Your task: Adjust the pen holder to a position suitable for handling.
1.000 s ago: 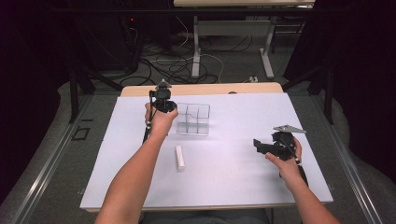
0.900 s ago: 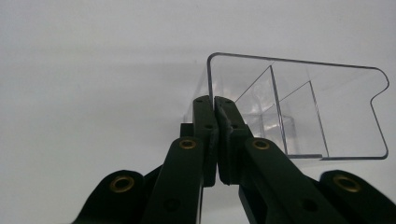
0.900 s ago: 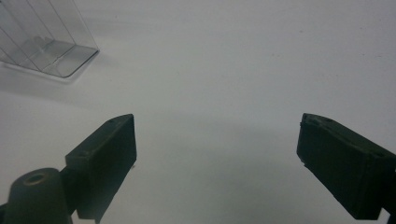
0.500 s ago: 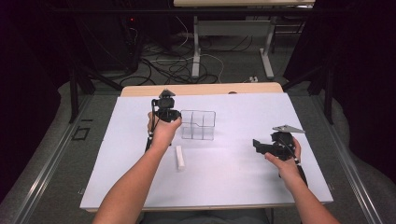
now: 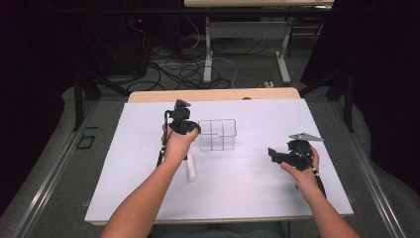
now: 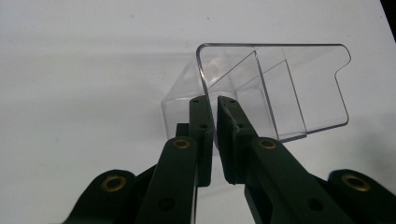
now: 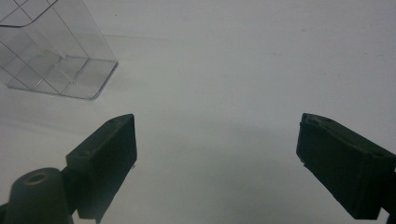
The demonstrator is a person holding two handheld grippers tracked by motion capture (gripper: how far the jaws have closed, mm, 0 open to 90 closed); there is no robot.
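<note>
The clear plastic organizer stands upright on the white bench, a little behind the middle of the sheet and nearer its left half. It is a see-through box with inner dividers that split it into compartments; in the left gripper view its rim and partitions show plainly, with one corner of the rim notched. In the right gripper view it sits at the upper left, resting flat on the surface.

The left hand-held gripper is at the organizer's left end. In the left gripper view its two black jaws stand almost together with the thin left wall of the box between them, at the corner nearest the camera. They have just been easing apart by a small amount, and a narrow slit shows between the pads; whether they press on the wall at this moment cannot be told for sure.

A small white cylinder lies on the bench just in front of the left hand, apart from the organizer.

The right hand-held gripper hovers over the right part of the bench, well apart from the organizer and pointing toward it. Its jaws stand wide apart with only bare bench between them, as the right gripper view shows.
</note>
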